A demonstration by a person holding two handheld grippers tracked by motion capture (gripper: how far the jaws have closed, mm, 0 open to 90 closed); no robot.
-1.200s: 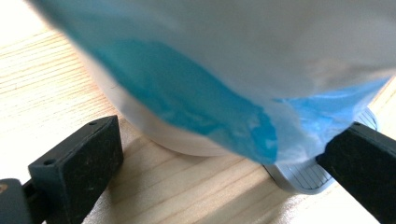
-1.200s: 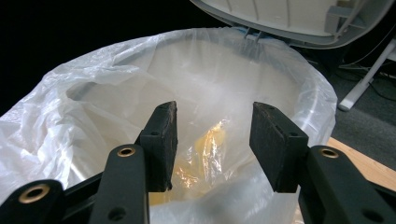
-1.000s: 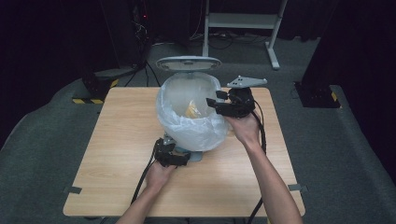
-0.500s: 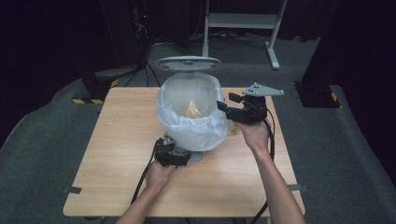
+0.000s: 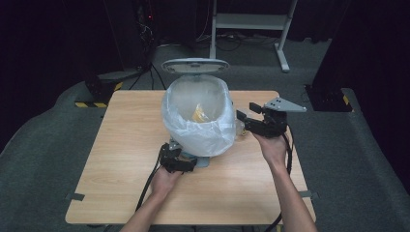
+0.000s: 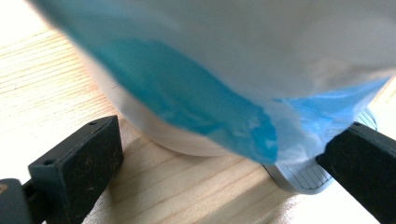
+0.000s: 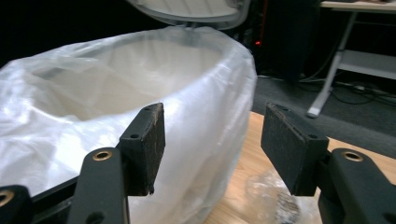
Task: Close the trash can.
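Observation:
A white pedal bin [image 5: 220, 104] lined with a translucent bag [image 7: 196, 112] stands mid-table, its grey lid [image 5: 195, 65] tipped up. Something yellow [image 5: 199, 115] lies inside. My left gripper [image 5: 181, 162] rests low at the bin's front base, open, with the base and the ribbed grey pedal [image 6: 303, 179] between its wide-apart jaws. My right gripper [image 5: 245, 112] hovers just right of the bin, pointing at the bag's side. Its jaws have just been opening, and nothing is between them [image 7: 212, 116].
A crumpled bit of clear plastic [image 7: 273, 196] lies on the wooden table [image 5: 121, 145] right of the bin, below my right gripper. Bare tabletop stretches left of the bin and toward the front edge. Dark floor, stands and cables surround the table.
My right gripper has drawn back from over the bin's rim, rightward and down, to beside the bag, with its jaws spread wider. The left gripper and bin have stayed put.

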